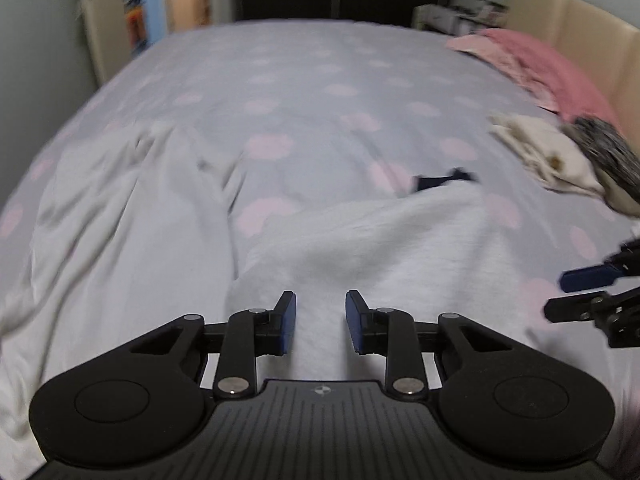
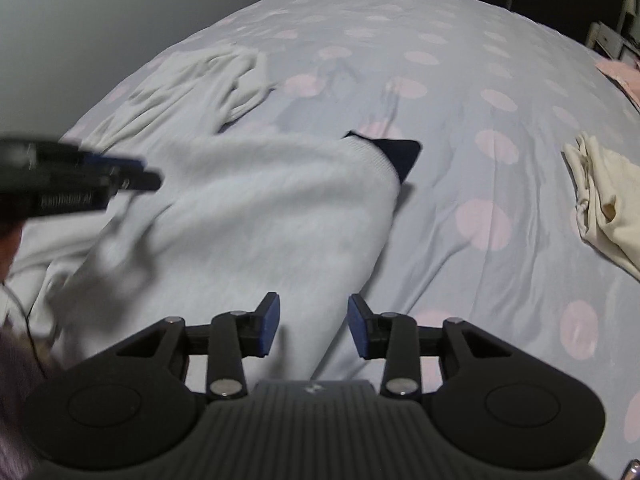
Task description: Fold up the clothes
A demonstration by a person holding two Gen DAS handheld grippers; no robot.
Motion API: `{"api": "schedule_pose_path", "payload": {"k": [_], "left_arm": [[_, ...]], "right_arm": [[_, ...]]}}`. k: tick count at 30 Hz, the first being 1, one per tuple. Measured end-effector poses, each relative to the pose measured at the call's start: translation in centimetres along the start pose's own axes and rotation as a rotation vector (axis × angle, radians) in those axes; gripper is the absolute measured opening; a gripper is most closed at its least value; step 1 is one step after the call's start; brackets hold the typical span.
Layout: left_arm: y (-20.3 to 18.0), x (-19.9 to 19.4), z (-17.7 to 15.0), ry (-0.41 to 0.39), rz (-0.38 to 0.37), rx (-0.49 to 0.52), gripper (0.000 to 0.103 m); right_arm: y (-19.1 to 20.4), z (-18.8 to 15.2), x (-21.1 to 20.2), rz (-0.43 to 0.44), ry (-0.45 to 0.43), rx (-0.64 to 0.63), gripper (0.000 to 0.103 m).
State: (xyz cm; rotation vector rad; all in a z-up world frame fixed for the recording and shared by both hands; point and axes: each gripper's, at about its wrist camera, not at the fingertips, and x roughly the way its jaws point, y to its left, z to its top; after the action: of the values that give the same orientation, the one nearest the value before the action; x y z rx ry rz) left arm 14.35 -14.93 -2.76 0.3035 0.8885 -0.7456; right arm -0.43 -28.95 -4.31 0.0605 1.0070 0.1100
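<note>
White garment (image 2: 240, 208) lies loose on the bed (image 2: 460, 60).

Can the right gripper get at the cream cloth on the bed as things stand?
Probably yes. The right gripper has its jaws open with nothing between them, and the cream cloth lies off to its right, apart from the white garment. Only bare bedspread shows between them.

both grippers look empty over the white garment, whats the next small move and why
Probably bring the left gripper down onto the near edge of the white garment and close on it. Both it and the right gripper hang open with nothing between their fingers, and the garment lies rumpled and unfolded on the bedspread.
</note>
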Motion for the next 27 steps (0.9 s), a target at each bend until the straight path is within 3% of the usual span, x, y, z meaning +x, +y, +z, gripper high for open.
{"api": "schedule_pose_path", "payload": {"k": [4, 8, 12, 16, 18, 19, 21, 23, 27], "left_arm": [[1.7, 3.6, 0.1, 0.078, 0.019, -0.074, 0.022], [2.4, 5.9, -0.7, 0.122, 0.008, -0.105, 0.022], [2.6, 5.9, -0.8, 0.124, 0.007, -0.102, 0.022], [2.6, 5.7, -0.9, 0.121, 0.009, -0.115, 0.022], [2.5, 5.9, -0.7, 0.126, 0.017, -0.126, 0.022], [2.4, 5.9, -0.6, 0.131, 0.024, -0.133, 0.022], [2.1, 5.9, -0.5, 0.138, 0.037, -0.133, 0.022], [2.0, 5.9, -0.4, 0.14, 0.046, -0.13, 0.022], [1.6, 5.6, -0.4, 0.139, 0.054, -0.133, 0.022]], "right_arm": [[-2.7, 0.8, 3.1, 0.028, 0.022, 0.142, 0.05], [-5.3, 0.8, 5.2, 0.114, 0.032, 0.301, 0.068], [-7.3, 0.3, 7.6, 0.212, 0.056, 0.444, 0.075], [-8.1, -0.8, 9.6, 0.296, 0.073, 0.556, 0.075], [-8.0, -1.3, 10.2, 0.335, 0.07, 0.603, 0.07], [-7.9, -1.3, 10.4, 0.351, 0.07, 0.616, 0.058], [-7.4, -1.1, 10.3, 0.333, 0.071, 0.624, 0.053], [-6.9, -0.8, 9.7, 0.324, 0.059, 0.616, 0.037], [-6.1, -0.5, 7.7, 0.323, 0.021, 0.592, 0.029]]}}
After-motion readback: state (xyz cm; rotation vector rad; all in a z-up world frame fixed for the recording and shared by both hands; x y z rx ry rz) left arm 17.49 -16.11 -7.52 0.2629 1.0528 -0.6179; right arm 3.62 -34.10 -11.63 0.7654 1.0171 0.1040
